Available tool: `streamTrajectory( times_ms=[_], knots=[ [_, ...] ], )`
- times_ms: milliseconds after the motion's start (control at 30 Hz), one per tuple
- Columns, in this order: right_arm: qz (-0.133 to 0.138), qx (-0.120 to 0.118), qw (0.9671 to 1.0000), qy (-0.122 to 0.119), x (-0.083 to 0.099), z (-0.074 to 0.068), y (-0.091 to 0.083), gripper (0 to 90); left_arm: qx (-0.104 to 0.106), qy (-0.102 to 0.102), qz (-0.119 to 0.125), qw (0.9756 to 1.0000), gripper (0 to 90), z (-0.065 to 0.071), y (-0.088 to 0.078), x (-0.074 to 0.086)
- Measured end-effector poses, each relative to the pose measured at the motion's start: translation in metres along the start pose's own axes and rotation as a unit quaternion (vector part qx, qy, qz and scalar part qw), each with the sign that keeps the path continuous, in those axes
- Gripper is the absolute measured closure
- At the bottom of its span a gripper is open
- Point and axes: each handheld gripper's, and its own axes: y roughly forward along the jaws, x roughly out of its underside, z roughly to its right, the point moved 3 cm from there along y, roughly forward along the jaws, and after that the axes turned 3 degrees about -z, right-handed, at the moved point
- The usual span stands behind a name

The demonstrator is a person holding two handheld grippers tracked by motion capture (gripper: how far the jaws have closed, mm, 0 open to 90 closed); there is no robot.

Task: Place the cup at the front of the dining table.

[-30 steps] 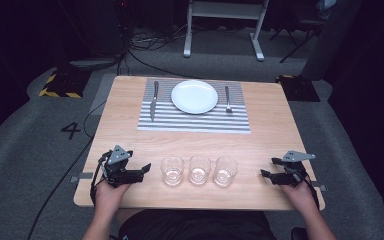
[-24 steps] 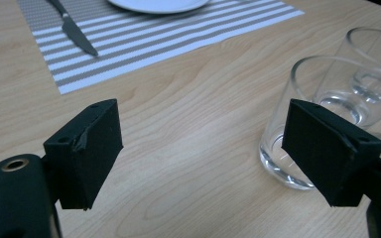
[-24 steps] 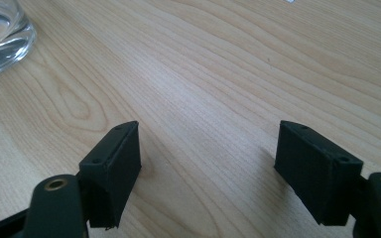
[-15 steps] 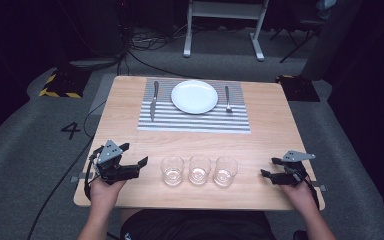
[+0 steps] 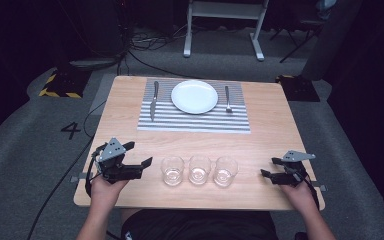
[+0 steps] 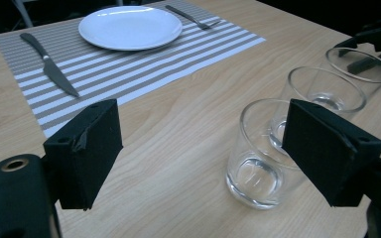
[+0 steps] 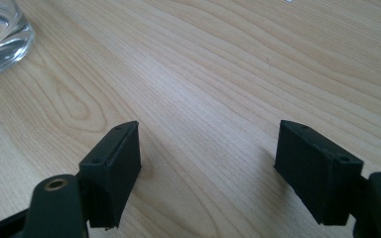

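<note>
— What's on the worktop (image 5: 130, 100)?

— Biggest first: I see a striped mat (image 5: 195, 119) at the far side. On it sits a white plate (image 5: 194, 96), with a knife (image 5: 153, 100) to its left and a fork (image 5: 227, 98) to its right.

— And nearer?

— Three glasses stand in a row near the near edge: left glass (image 5: 172, 170), middle glass (image 5: 199, 169), right glass (image 5: 225, 171), each just beside the next.

— Your claws?

— My left claw (image 5: 141, 164) is held above the worktop just left of the left glass, pointing at it. Its jaws stand apart with nothing between them; in the left gripper view that glass (image 6: 260, 153) sits just ahead, partly behind one jaw. My right claw (image 5: 269, 169) rests low at the near right, right of the right glass, jaws apart over bare wood.
</note>
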Motion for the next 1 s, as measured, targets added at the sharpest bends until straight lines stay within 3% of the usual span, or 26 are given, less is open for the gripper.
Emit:
streamTrajectory(
  times_ms=[167, 433, 600, 667, 700, 733, 800, 1000],
  knots=[
    [0.000, 0.000, 1.0000, 0.000, 0.000, 0.000, 0.000, 26.0, 0.012, 0.001, 0.001, 0.9999, 16.0, 0.001, 0.004, -0.004],
    [0.000, -0.001, 1.0000, -0.003, 0.000, 0.000, 0.000, 26.0, 0.050, 0.030, -0.003, 0.9983, 16.0, 0.018, 0.025, -0.022],
    [0.000, -0.001, 1.0000, -0.001, 0.000, 0.000, 0.000, 26.0, 0.075, 0.032, -0.001, 0.9967, 16.0, 0.027, 0.033, -0.031],
    [0.000, -0.001, 1.0000, -0.001, 0.000, 0.000, 0.000, 26.0, 0.076, 0.032, 0.005, 0.9966, 15.9, 0.028, 0.036, -0.033],
    [0.001, -0.001, 1.0000, -0.001, 0.000, 0.000, 0.000, 26.0, 0.091, 0.025, 0.011, 0.9955, 15.8, 0.031, 0.040, -0.035],
    [0.001, -0.001, 1.0000, -0.001, 0.000, 0.000, 0.000, 26.0, 0.091, 0.025, 0.011, 0.9955, 15.7, 0.031, 0.040, -0.035],
    [0.000, -0.001, 1.0000, -0.001, 0.000, 0.000, 0.000, 26.0, 0.122, 0.017, 0.017, 0.9922, 15.5, 0.038, 0.047, -0.037],
    [0.000, -0.001, 1.0000, -0.001, 0.000, 0.000, 0.000, 26.0, 0.115, 0.026, 0.016, 0.9929, 15.2, 0.043, 0.055, -0.036]
  ],
)
